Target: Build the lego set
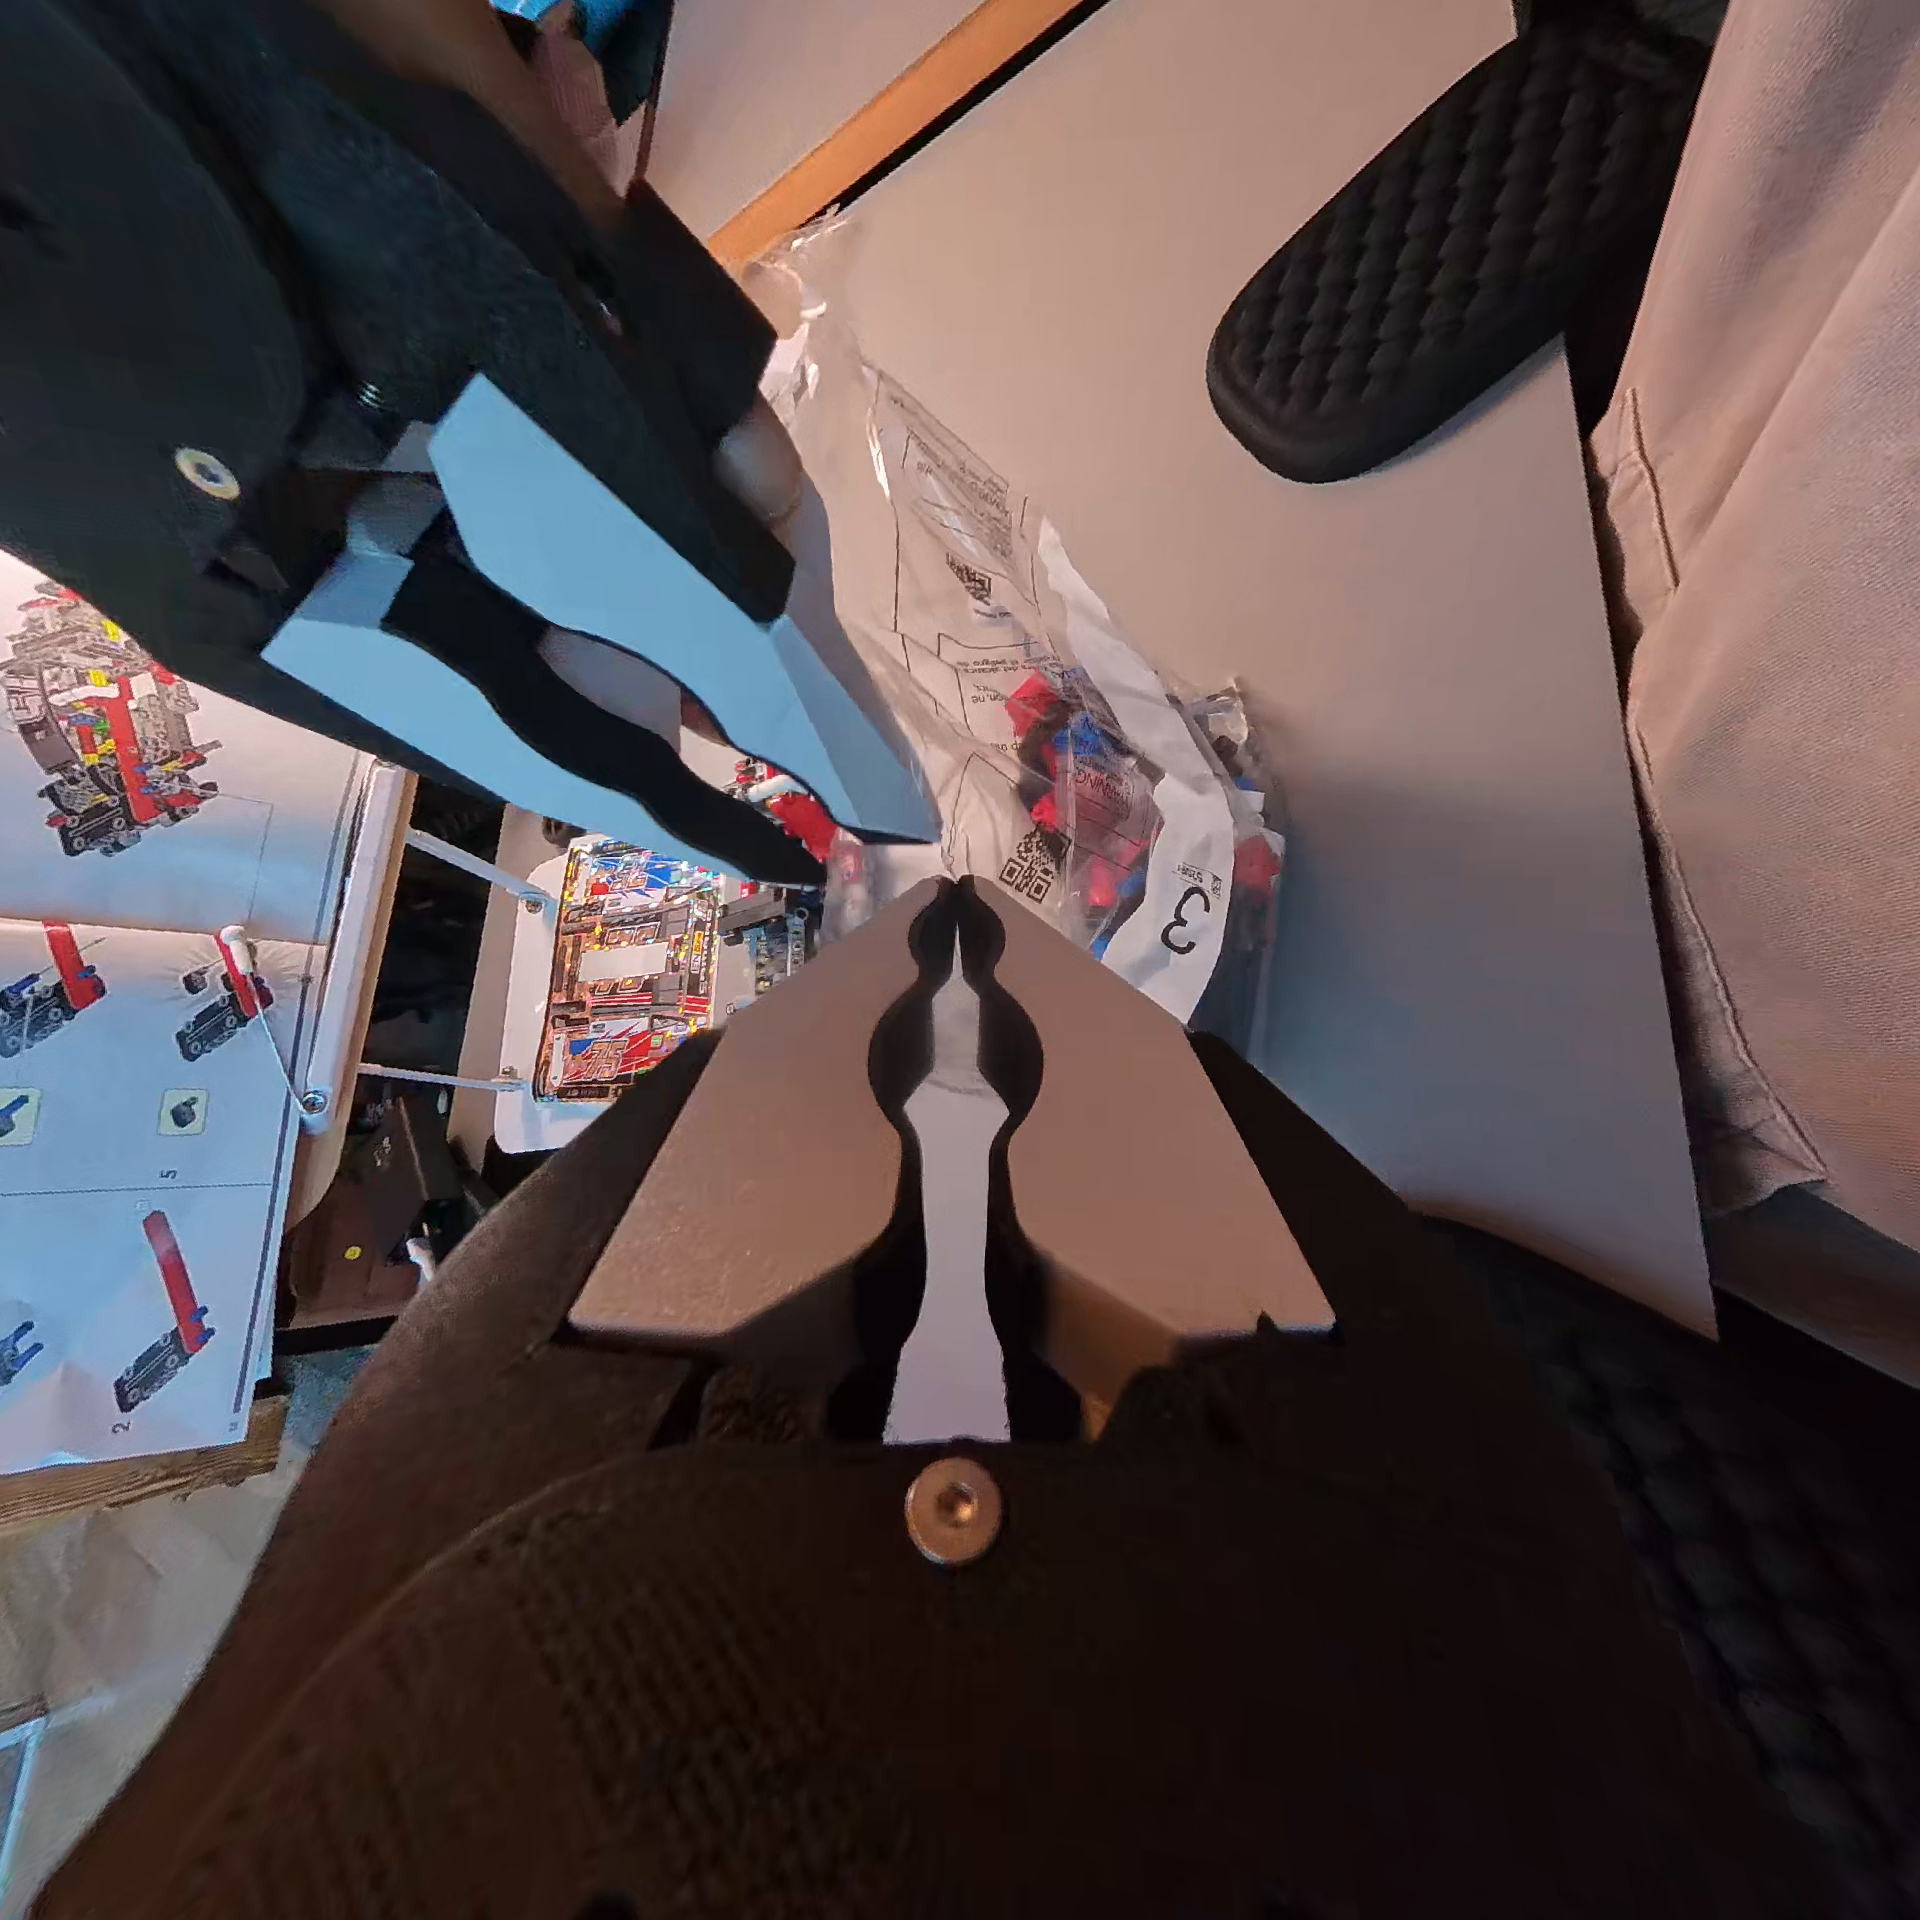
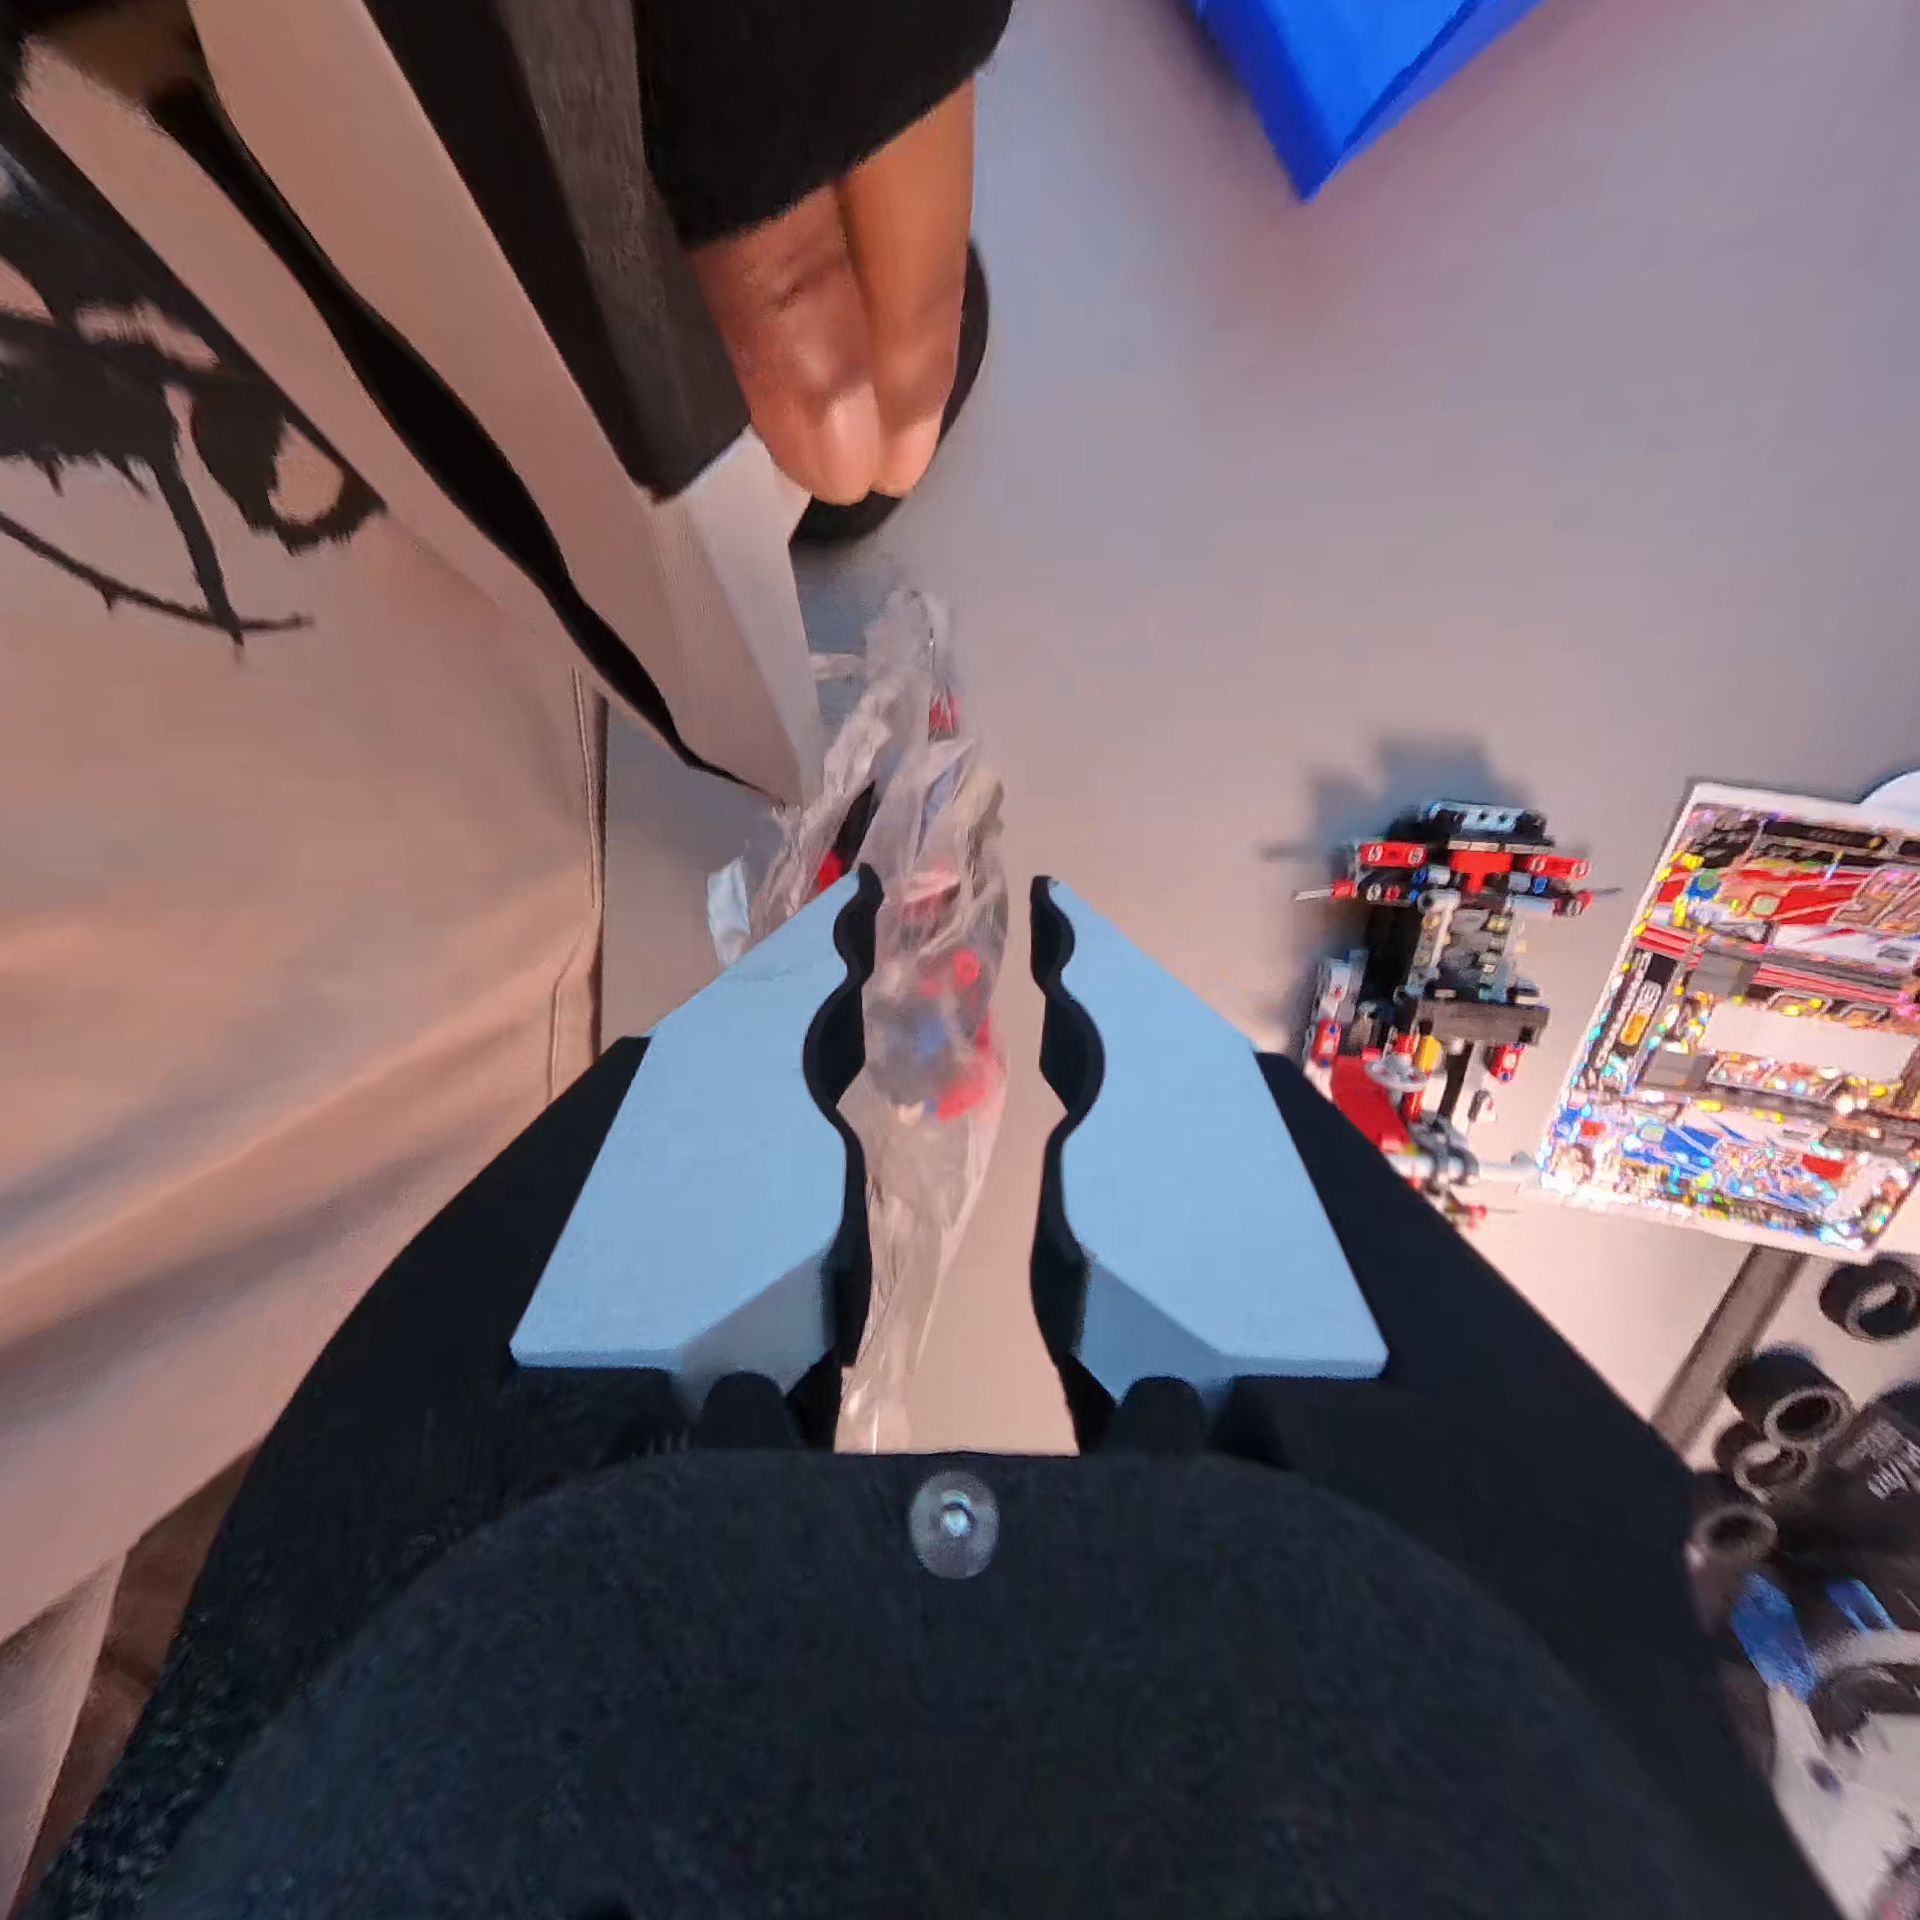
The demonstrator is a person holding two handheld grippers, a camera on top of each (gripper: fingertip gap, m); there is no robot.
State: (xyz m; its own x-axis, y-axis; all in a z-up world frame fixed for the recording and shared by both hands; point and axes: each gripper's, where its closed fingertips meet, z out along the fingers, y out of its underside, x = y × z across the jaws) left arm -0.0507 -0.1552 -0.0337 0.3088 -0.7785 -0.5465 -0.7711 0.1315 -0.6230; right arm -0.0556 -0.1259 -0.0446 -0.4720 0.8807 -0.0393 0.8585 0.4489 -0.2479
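A clear plastic bag of lego pieces with red, blue and black parts lies at the table's edge. My left gripper is shut, its tips pinching the bag's near edge. In the right wrist view the bag hangs crumpled between the open jaws of my right gripper, touching neither pad. The left gripper comes in there from the upper left, shut at the bag's top. The right gripper shows from the upper left in the left wrist view, tips at the bag.
A partly built red and black lego vehicle stands right of the bag, beside a shiny sticker sheet. Several black tyres lie at lower right. A blue box is at the back. An instruction booklet is at left, a black padded armrest beyond. My two grippers' fingertips are within a few centimetres of each other.
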